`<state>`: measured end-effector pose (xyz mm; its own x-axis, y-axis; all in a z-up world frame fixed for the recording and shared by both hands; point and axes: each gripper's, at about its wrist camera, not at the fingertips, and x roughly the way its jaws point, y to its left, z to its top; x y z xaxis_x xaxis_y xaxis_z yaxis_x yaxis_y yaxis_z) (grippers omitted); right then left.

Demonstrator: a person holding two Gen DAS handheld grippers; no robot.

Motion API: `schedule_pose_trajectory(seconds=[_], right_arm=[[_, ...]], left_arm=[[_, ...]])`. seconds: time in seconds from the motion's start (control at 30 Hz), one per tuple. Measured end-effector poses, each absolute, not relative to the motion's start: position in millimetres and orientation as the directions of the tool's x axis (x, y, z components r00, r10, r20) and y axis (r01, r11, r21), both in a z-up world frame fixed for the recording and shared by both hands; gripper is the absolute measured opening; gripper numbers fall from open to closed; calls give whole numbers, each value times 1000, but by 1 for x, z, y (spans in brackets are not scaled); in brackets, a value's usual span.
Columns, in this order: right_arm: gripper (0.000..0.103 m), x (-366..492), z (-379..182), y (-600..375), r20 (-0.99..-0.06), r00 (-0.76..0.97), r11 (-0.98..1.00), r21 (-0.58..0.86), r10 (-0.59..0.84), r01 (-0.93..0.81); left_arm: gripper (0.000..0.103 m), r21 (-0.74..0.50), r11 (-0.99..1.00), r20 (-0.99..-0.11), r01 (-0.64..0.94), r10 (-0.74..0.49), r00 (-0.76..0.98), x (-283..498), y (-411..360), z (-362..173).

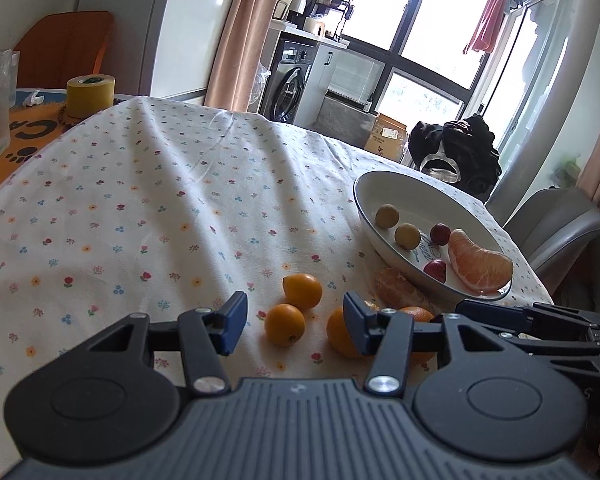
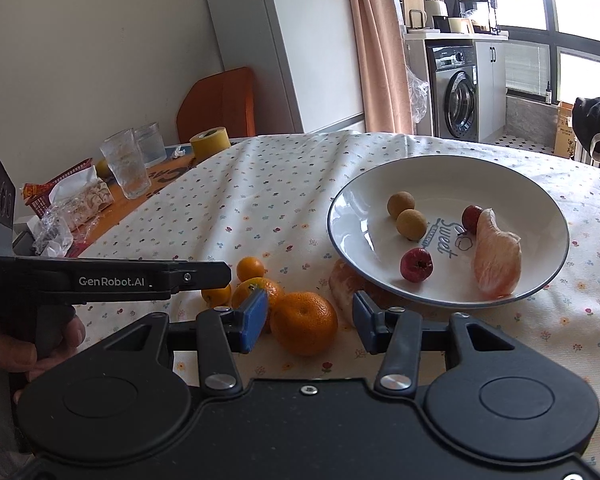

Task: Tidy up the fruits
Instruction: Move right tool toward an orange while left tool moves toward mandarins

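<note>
Right gripper point(image 2: 310, 324) wide open, holds nothing, mandarin point(image 2: 303, 322) between its jaws at lower centre. Left gripper point(image 1: 294, 328) also open and empty, above kumquat point(image 1: 285, 325). White plate point(image 2: 540, 284) at right already has some fruits. Step seems: grasp of mandarin. Next move needs jaws to close gently, then lift toward plate

Two matching black handheld grippers with blue pads

Left gripper point(image 1: 295, 326) and right gripper point(image 2: 310, 323): ribbed black bodies, round pivot housings, silver screws on the linkage arms, blue fingertip pads point(image 2: 254, 315); white "GenRobot.AI" lettering along one side.
</note>
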<state>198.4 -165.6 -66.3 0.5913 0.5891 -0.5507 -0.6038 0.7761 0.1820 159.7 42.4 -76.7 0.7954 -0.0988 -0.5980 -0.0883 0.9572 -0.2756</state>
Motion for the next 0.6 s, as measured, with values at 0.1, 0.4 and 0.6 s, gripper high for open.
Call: schedule_pose_trajectory(seconds=[0.1,0.4,0.6], right_arm=[[48,198,-70,-162,-561,587,777,176,584,-604],[47,201,-85,-155,-603,558,776,172,571,-607],[38,199,-89,-152,-615,551,776,167,564,-608]], left_arm=[[51,-280,956,-601,-85,-106,793,160,42,-80],[44,-291,954,-592,-68,-124,797,160,44,-85],[25,-285,955,-617,-78,-121,777,158,46,-95]])
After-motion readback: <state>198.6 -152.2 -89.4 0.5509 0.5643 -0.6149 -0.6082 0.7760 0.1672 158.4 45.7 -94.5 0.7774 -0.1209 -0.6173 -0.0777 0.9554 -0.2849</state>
